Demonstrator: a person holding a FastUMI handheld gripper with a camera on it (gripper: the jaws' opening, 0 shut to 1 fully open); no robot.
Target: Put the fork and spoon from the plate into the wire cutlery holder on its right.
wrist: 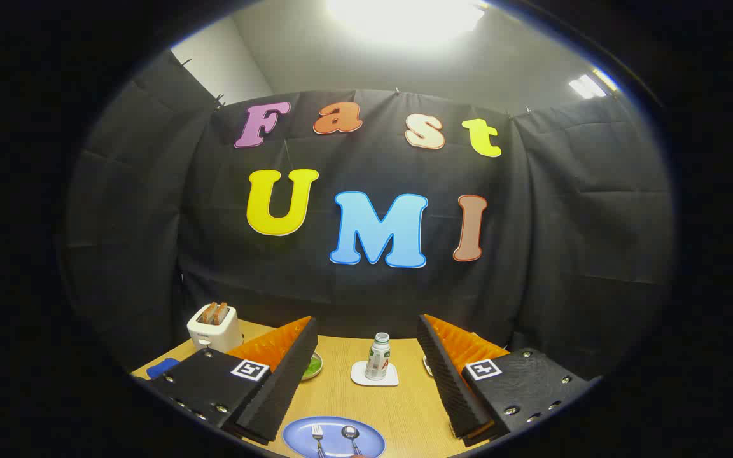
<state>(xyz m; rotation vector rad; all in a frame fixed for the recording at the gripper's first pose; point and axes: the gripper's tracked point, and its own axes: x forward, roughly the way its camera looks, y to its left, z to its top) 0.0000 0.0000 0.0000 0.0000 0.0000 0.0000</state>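
Observation:
A blue plate (296,436) lies on the wooden table low between my fingers, close in front of me. On it rest a fork (317,437) on the left and a spoon (350,436) on the right, side by side, heads pointing away. My gripper (366,356) hovers above the table with its two fingers (277,381) spread wide apart and nothing between them. Behind the right finger a small pale object shows at its inner edge; I cannot tell what it is.
A small white bottle (378,356) stands on a white coaster (374,375) ahead at mid-table. A white toaster (215,327) with toast stands at the back left, a blue object (161,367) beside it. A dish with something green (312,366) peeks past the left finger.

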